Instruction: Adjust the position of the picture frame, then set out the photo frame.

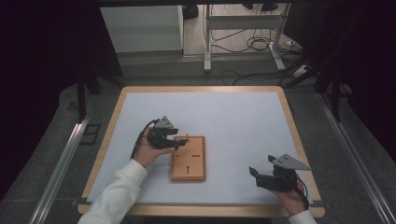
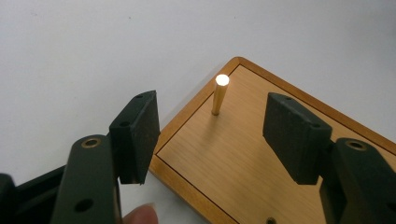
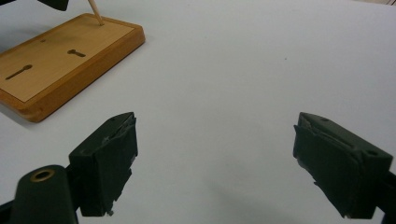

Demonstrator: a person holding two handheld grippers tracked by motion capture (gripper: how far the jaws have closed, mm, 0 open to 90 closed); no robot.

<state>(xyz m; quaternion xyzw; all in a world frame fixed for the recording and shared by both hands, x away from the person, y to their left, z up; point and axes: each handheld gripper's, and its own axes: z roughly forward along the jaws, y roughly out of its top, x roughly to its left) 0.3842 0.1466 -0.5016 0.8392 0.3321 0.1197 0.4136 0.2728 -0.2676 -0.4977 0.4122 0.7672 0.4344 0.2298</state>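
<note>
A wooden board [image 1: 188, 158] with keyhole slots lies on the white mat, left of centre. A thin wooden peg [image 1: 186, 138] stands upright in its far left corner. My left gripper [image 1: 179, 140] is at that corner, open. In the left gripper view the peg [image 2: 218, 95] rises from the board [image 2: 243, 158] between the two pads of the left gripper [image 2: 212, 121], touching neither. My right gripper [image 1: 257, 177] hovers near the front right of the mat, open with nothing between its jaws. The right gripper view looks past that gripper [image 3: 215, 158] to the board [image 3: 60, 56] and peg [image 3: 95, 11].
A wood-rimmed table [image 1: 196, 88] carries the white mat [image 1: 243, 121], bare to the right of the board. Metal rails [image 1: 60, 163] run along both sides of the table. Beyond the far edge stand desk legs [image 1: 207, 42] with cables [image 1: 254, 44] on the floor.
</note>
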